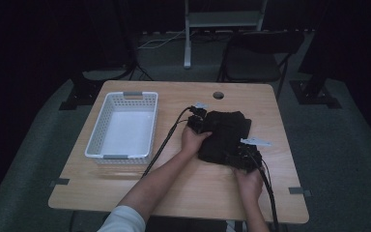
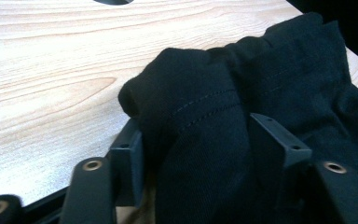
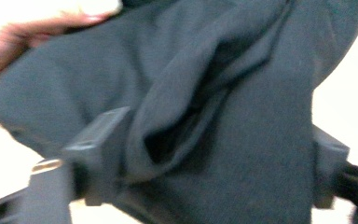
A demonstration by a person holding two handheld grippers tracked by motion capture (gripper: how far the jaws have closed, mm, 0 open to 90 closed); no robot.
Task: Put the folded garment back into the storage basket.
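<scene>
Black cloth (image 1: 224, 137) lies bunched up on the right half of the wooden table (image 1: 174, 183), and both grippers are at it

Far on the left side of the table sits a white basket (image 1: 122, 126) with little holes in its walls. It stands well apart from the cloth, with bare wood between them.

Next comes the left gripper (image 1: 196, 123), held in the person's left hand (image 1: 193, 140). It is at the left edge of the cloth, near the top. A black cable (image 1: 166, 140) runs from it back across the table toward the person. In the left gripper view, a thick fold of the cloth (image 2: 205, 116) with a line of stitches sits right between the two black jaws. The jaws press on it from both sides, so this gripper is squeezing the cloth.

Behind the cloth there is a round hole (image 1: 218, 94) in the table top.

Then comes the right gripper (image 1: 244, 159), held in the right hand (image 1: 249, 183). It is at the near right corner of the cloth. In the right gripper view, which is blurry, a wide bunch of cloth (image 3: 223, 116) fills the gap between the jaws and touches both of them, so this gripper pinches the cloth too. The left hand (image 3: 23, 42) shows at the far edge of the cloth there
</scene>
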